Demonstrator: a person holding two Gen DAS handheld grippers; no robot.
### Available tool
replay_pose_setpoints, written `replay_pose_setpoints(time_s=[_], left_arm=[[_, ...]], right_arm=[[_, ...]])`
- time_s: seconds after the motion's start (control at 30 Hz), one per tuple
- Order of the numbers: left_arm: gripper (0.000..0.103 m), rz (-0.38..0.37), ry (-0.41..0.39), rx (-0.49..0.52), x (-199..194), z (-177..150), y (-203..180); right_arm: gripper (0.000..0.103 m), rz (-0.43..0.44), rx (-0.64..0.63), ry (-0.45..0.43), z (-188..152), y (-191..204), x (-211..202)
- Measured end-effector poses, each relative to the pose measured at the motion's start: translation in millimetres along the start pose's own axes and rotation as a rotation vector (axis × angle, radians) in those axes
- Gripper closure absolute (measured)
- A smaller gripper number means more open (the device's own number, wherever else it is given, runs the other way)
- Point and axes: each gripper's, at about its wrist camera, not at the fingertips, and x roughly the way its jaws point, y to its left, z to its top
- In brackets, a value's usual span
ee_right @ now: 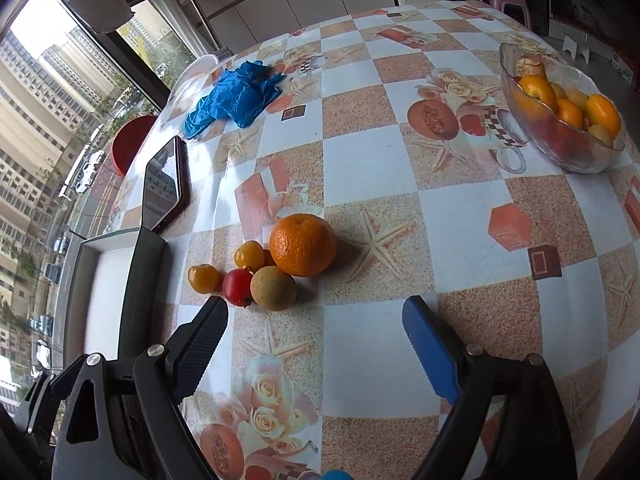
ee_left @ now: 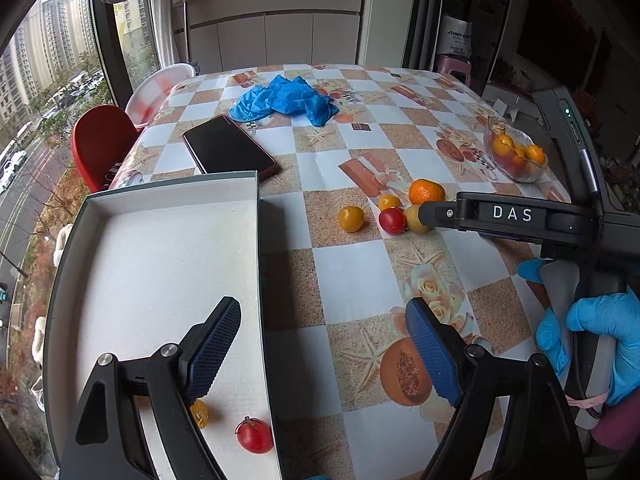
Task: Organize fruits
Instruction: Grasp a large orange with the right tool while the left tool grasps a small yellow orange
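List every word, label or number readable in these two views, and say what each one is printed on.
"DAS": white letters on the black body of the right claw, seen from the left wrist.
"SINVE…": partly cut-off print on a white bag behind the table; the smaller lines under it are too blurred to read.
The same bag's print at the top edge of the right wrist view is cut off and unreadable.

Table (ee_left: 352, 272) covered in a checkered fruit-and-starfish print cloth, daylight from a big window (ee_left: 48, 92) on the left showing high-rise blocks and a street below. Red chair (ee_left: 100, 144) at the table's window side, white cabinets (ee_left: 276, 36) behind, pink stool (ee_left: 452, 66) far right.
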Motion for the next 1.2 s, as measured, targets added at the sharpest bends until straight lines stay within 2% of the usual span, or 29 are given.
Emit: replay_pose_setpoints(time_s=[0.2,0.23,0.27,0.33,0.5,0.53,0.57,0.6,0.93,1.2], left_arm=[[0.018,0.045,0.0,0.003,12.9,19.3,-2.8],[0.018,0.051,0.001,0.0,15.6,22.7,-2.7],[0.018,0.055,0.003,-0.002,18.2,25.5,-3.0],[0.018,0.063,0.012,-0.004,24.5,29.7,-3.5],[0.018,0.058,0.026,-0.001,36.9,34.7,-9.6],[0.018,0.055,0.027,0.002,39.6,36.0,-11.9],[0.018,0.055,0.029,0.006,41.8,37.0,-14.1],[0.018,0.054,0.03,0.011,44.2,38.1,-16.6],[0.018,0.072,0.047,0.054,71.0,44.0,-33.2],[0.018,0.039,0.092,0.028,94.5,41.1,-23.6]], right_arm=[[0.013,0.009,-0.004,-0.004,17.2,0.9,13.8],[0.018,0.01,-0.01,-0.005,18.7,1.8,15.1],[0.028,0.007,-0.02,-0.003,20.1,3.1,16.3],[0.038,0.006,-0.039,0.002,22.0,5.4,18.8],[0.042,-0.004,-0.105,-0.006,19.6,8.9,19.7],[0.047,-0.012,-0.119,-0.01,18.9,9.4,19.7],[0.06,-0.013,-0.131,-0.012,18.4,8.9,19.7],[0.063,0.0,-0.136,-0.008,17.7,7.9,20.0],[0.063,0.047,-0.073,-0.08,-10.4,-35.1,-26.1],[0.063,0.076,-0.057,-0.127,-38.1,-52.0,-62.9]])
